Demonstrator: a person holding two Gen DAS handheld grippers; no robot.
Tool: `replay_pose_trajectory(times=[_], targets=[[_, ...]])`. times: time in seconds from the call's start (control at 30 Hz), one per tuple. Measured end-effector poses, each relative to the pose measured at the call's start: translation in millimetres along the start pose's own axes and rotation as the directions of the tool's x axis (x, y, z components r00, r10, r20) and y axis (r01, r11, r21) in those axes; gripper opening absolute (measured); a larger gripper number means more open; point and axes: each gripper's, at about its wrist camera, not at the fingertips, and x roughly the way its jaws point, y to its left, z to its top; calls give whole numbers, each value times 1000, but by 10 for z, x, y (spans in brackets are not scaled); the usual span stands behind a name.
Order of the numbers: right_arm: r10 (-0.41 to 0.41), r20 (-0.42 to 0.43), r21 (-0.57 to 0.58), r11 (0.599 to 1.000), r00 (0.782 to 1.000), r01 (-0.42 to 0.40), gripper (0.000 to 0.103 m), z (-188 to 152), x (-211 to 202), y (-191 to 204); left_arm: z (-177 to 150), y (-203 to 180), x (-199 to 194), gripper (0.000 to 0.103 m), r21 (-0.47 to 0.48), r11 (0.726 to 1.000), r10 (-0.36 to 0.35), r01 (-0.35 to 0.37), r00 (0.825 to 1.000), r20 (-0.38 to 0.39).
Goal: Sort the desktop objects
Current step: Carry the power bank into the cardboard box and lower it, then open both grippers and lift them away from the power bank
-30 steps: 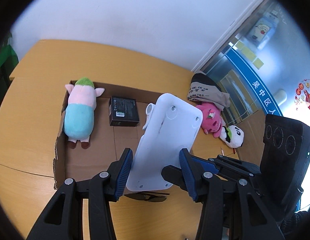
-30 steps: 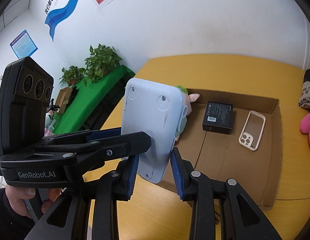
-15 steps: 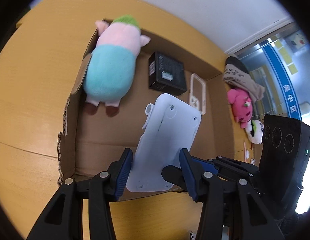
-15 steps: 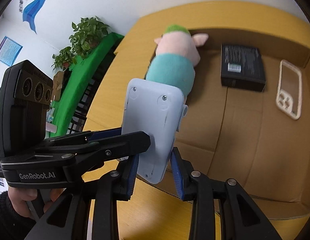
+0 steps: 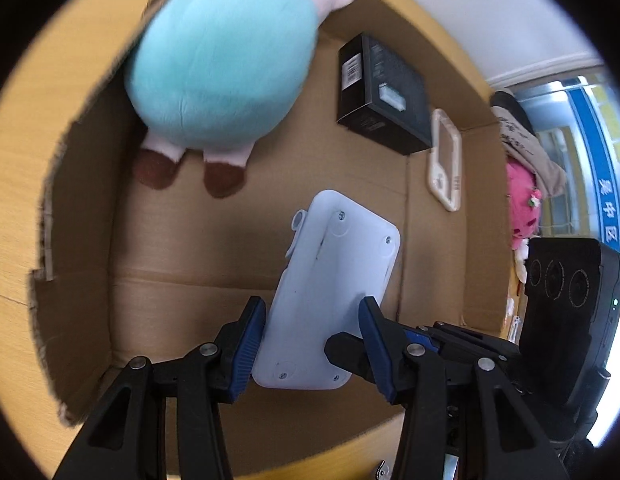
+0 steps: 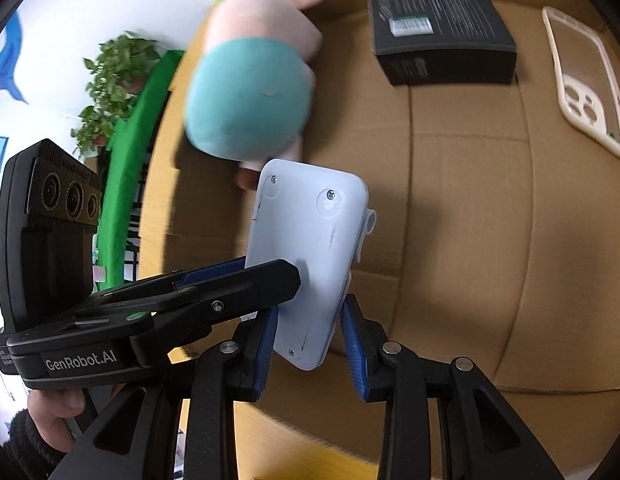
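Both grippers hold one flat white plastic device (image 5: 329,284), underside with screws facing the cameras, low over the open cardboard box (image 5: 182,248). My left gripper (image 5: 311,340) is shut on its lower end. My right gripper (image 6: 308,344) is shut on the same device (image 6: 310,256) from the other side. In the box lie a pink and teal plush pig (image 5: 226,64), a black box (image 5: 383,92) and a cream phone case (image 5: 445,160). They also show in the right wrist view: pig (image 6: 250,92), black box (image 6: 441,52), case (image 6: 585,80).
The box sits on a yellow wooden table (image 5: 14,128). Beyond its right wall lie a pink plush toy (image 5: 521,204) and a beige pouch (image 5: 525,140). A green-covered bench and potted plants (image 6: 118,80) stand past the table's left side.
Both grippers have moved forward and down with the white device, from in front of the box to low over its floor. The items in the box now look much closer.
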Motion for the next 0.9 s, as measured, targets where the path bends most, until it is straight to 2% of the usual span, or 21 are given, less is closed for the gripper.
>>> replay_pose_trajectory(times=[0.1,0.2,0.27,0.3,0.33,0.37,0.4,0.43,0.5,0.57,0.63,0.73,0.9], targets=[[10,-26,18,1000,1000,-10,37,41,107,-101,7,4,26,45,7,999,48,-48,999,-8],[4,-20,-5,1000,1000,-4,40,41,100,-131,-38,-32,-108,48,24,996,89,-90,996,29],[4,6,-38,999,1000,-4,56,9,-23,-122,-84,-77,-250,48,44,989,136,-139,989,64],[-12,26,-62,998,1000,13,72,-21,-121,-105,-117,-120,-341,48,62,983,167,-173,982,91],[-38,57,-94,995,998,44,80,-68,-259,-68,-173,-196,-484,48,89,972,204,-217,969,140],[-61,85,-127,989,994,72,82,-120,-378,-8,-217,-262,-605,48,109,962,226,-249,957,183],[-87,120,-170,980,989,107,85,-178,-532,53,-278,-334,-742,53,126,953,242,-275,943,229],[-111,166,-218,965,980,147,88,-255,-720,129,-348,-401,-889,57,132,946,253,-297,927,277],[-139,260,-283,935,956,212,93,-413,-1034,263,-466,-502,-1128,73,126,937,262,-325,895,362],[-159,358,-329,901,920,284,95,-580,-1346,403,-624,-604,-1358,79,113,932,262,-344,856,446],[-182,432,-346,871,883,349,96,-744,-1616,470,-678,-762,-1469,79,97,933,261,-348,835,485],[-199,483,-324,864,853,385,96,-944,-1882,505,-817,-944,-1532,79,94,944,233,-316,841,488],[-196,532,-285,875,824,392,96,-1246,-2212,538,-1099,-1255,-1572,79,138,935,220,-326,840,495]])
